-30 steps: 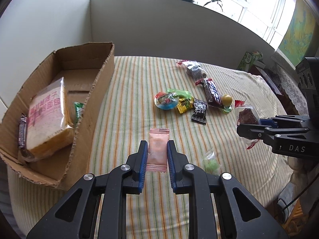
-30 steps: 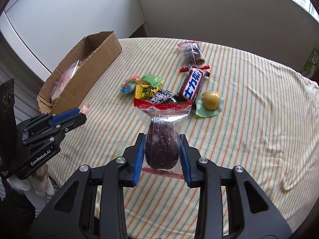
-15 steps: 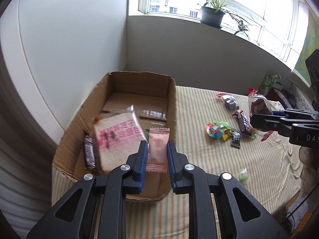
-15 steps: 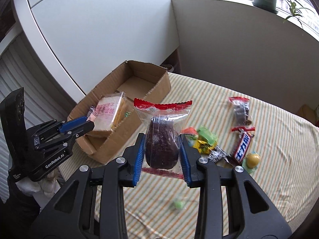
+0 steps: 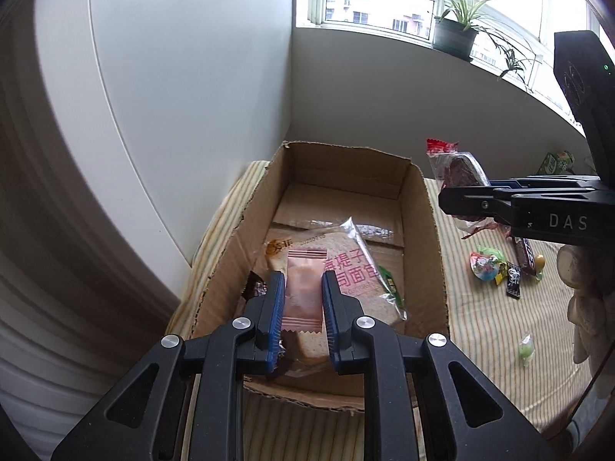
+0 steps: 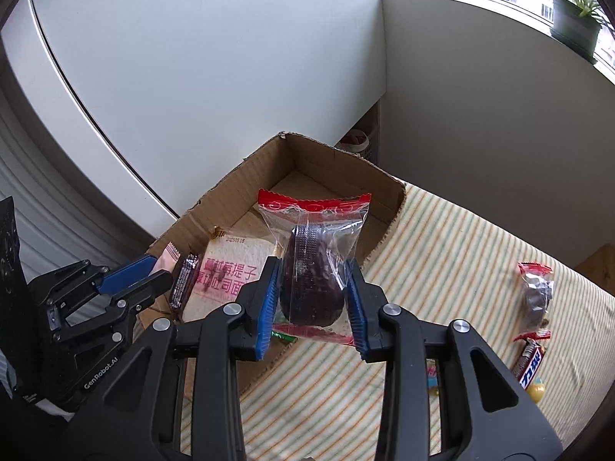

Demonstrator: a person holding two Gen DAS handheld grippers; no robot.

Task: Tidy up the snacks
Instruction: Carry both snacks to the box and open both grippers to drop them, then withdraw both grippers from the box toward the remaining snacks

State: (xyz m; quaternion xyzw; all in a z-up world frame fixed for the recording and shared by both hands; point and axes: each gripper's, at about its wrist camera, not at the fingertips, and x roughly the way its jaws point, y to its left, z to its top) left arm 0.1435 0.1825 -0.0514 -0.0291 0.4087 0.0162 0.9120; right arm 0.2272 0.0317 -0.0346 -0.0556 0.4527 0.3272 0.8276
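While both claws carry loads: the left gripper is clamped on a pink sachet, the right gripper on a clear-wrapped dark cake.
Done: bread pack and a few small snacks lie in the cardboard box.
Left: loose sweets remain on the striped cloth.
Room: the sachet hangs over the box's near end; the far floor looks free; the cake hangs near the right wall.

Your left gripper and right gripper are matte black with ribbed blue pads, silver screws, white lettering "GenRobot.AI" and "DAS".

Both held snacks now hover over the cardboard box
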